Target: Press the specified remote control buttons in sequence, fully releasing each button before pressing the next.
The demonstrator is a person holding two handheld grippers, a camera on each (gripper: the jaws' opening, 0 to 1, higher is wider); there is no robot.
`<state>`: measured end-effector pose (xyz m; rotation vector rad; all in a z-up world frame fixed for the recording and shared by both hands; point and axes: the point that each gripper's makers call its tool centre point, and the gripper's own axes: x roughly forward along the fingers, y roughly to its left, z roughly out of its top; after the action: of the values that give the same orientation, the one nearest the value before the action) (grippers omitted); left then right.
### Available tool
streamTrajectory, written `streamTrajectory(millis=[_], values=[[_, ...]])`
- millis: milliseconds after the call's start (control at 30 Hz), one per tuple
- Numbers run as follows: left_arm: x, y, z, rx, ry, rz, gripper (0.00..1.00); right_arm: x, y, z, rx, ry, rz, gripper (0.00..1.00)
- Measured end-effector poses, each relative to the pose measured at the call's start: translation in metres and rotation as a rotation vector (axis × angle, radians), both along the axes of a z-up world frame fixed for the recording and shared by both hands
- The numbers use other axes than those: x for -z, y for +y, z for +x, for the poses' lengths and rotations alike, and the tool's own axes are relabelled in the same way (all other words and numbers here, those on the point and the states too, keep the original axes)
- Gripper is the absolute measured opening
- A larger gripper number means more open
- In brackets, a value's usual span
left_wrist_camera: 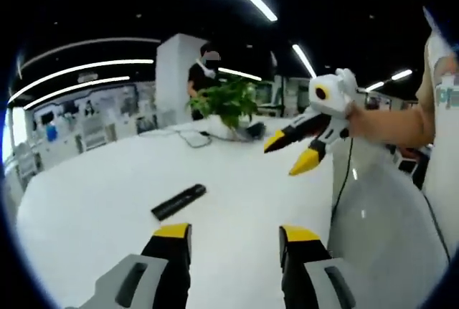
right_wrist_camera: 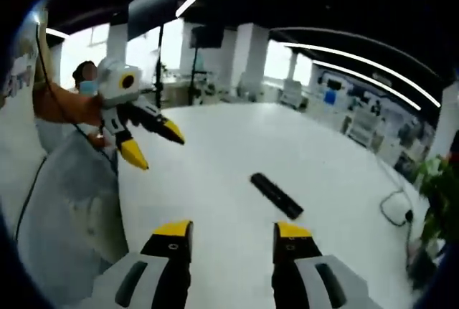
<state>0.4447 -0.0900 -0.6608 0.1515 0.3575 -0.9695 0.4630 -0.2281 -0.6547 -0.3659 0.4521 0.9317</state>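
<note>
A black remote control (left_wrist_camera: 178,201) lies flat on the white table (left_wrist_camera: 107,180), a little ahead and left of my left gripper (left_wrist_camera: 235,236), which is open and holds nothing. In the left gripper view my right gripper (left_wrist_camera: 292,154) comes in from the right, held in a hand above the table, its yellow-tipped jaws apart. In the right gripper view the remote control (right_wrist_camera: 276,195) lies ahead and slightly right of my open right gripper (right_wrist_camera: 232,231). There my left gripper (right_wrist_camera: 154,145) hangs in the air at the left, open, well away from the remote.
A potted green plant (left_wrist_camera: 231,101) and a cable (left_wrist_camera: 188,137) sit at the table's far edge. A person (left_wrist_camera: 203,72) stands behind the plant. The table's rounded edge (left_wrist_camera: 373,208) runs on the right of the left gripper view. Desks and screens fill the room behind.
</note>
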Motion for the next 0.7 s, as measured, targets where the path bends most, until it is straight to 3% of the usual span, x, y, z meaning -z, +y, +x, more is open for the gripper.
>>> streamTrajectory(millis=[400, 700], values=[[-0.003, 0.004, -0.018, -0.033, 0.020, -0.048, 0.52, 0.011, -0.003, -0.029, 0.024, 0.014, 0.026, 0.46], [-0.007, 0.007, -0.022, -0.052, 0.025, -0.070, 0.52, 0.012, 0.005, -0.042, 0.051, 0.020, 0.088, 0.46]])
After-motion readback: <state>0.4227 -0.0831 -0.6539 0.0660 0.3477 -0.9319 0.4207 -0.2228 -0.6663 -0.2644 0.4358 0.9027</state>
